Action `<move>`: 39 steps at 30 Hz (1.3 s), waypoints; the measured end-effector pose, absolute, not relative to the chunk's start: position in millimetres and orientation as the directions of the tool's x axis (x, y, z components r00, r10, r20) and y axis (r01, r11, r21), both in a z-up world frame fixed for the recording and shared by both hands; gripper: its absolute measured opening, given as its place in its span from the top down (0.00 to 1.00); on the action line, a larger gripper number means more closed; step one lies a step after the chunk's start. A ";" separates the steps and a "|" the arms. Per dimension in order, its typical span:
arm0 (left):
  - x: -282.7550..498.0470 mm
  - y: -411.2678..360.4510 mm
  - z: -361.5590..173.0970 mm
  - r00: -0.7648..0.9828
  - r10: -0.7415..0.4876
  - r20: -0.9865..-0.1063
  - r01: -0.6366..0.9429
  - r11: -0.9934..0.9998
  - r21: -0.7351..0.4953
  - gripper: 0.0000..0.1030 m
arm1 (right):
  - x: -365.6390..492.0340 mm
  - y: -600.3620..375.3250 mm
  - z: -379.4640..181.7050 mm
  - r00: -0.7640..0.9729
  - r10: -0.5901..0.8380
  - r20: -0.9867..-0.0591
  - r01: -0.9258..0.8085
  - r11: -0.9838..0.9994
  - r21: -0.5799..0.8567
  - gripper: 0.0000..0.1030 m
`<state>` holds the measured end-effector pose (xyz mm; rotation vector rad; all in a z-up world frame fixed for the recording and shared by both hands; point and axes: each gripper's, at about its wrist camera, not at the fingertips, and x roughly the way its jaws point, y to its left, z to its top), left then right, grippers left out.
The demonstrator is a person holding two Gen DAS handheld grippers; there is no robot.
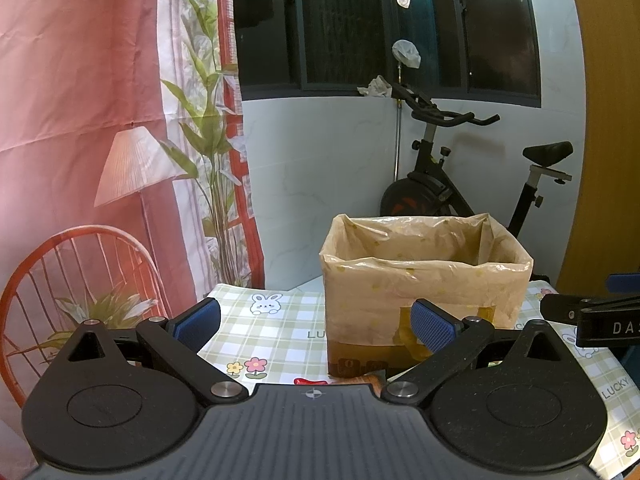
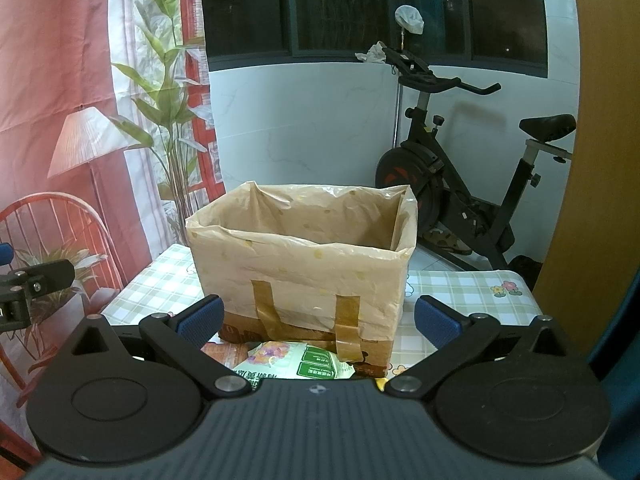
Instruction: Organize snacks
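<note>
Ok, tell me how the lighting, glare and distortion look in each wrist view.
Left wrist view: even indoor light, dark window, strong fisheye bending of the window frame, and soft sheen on the plastic-lined box. Right wrist view: same curvature, mild glare on the green snack packet, sharp open fingers, and dark vignette corners.

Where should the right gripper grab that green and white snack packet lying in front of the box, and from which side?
Probably the snack packet by its crimped end nearest the box, coming down from above. It lies flat on the tablecloth just below the right gripper, whose fingers are open wide. The thin sealed edge looks easier to pinch than the puffy middle; the near end is hidden.
</note>
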<state>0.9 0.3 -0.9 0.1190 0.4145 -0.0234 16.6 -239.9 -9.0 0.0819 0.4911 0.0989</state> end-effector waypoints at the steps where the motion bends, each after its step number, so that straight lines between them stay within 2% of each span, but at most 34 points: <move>1: 0.8 0.2 -1.0 0.915 0.001 -0.403 0.047 0.993 0.110 0.01 | 16.0 -239.6 -10.1 0.877 0.115 -0.466 -0.075 0.992 0.102 0.00; 39: 3.0 1.8 -5.4 0.907 0.000 -0.421 0.043 0.995 0.094 0.01 | 16.9 -236.2 -19.4 0.874 0.116 -0.471 -0.077 0.992 0.100 0.00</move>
